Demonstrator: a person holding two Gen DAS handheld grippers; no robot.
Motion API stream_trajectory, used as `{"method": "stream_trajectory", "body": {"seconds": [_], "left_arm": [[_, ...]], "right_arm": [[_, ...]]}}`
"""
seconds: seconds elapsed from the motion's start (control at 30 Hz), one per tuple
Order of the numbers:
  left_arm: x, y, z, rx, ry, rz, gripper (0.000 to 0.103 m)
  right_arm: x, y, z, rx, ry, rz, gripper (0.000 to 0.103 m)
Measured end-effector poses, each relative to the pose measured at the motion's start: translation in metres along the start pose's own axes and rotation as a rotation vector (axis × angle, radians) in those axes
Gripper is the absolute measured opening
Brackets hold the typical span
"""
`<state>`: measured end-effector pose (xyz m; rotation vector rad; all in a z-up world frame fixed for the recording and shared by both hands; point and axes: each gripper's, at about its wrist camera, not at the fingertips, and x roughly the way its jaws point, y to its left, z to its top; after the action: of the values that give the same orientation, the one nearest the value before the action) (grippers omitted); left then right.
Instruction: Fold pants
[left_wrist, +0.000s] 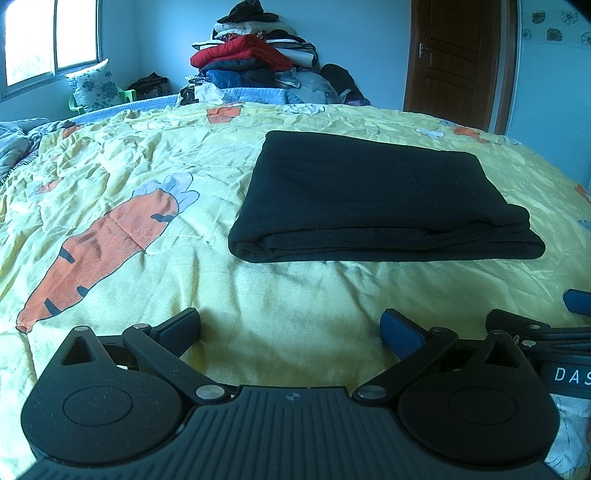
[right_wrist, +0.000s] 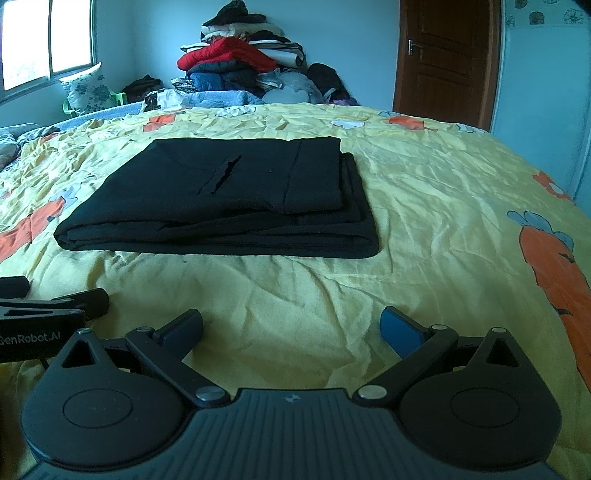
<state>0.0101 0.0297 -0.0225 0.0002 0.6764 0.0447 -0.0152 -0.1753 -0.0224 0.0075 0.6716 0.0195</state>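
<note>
— Looking at the black pants (right_wrist: 218, 195), we see them folded into a flat rectangle on the yellow carrot bedspread (right_wrist: 424, 206), ahead of us.

— Both the left gripper (left_wrist: 291, 328) and right gripper (right_wrist: 291, 326) are spread wide, holding nothing.

— We judge the cloth soft and limp; we would pinch the thick near fold. Free bedspread lies all around.

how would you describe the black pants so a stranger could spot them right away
Start at the big bed with the yellow carrot-print cover. On its middle, ahead of both open grippers, lie the black pants, folded into a flat rectangle. They are the only plain dark thing on the cover; the clothes pile sits beyond the bed by the wall.
</note>
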Motion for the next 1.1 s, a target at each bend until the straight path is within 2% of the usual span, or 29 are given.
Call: {"method": "stream_trajectory", "body": {"seconds": [1.1], "left_arm": [[0.0, 0.0007, 0.0, -0.002, 0.0, -0.008, 0.102]], "right_arm": [[0.001, -0.0005, 0.0007, -0.001, 0.002, -0.003, 0.103]]}}
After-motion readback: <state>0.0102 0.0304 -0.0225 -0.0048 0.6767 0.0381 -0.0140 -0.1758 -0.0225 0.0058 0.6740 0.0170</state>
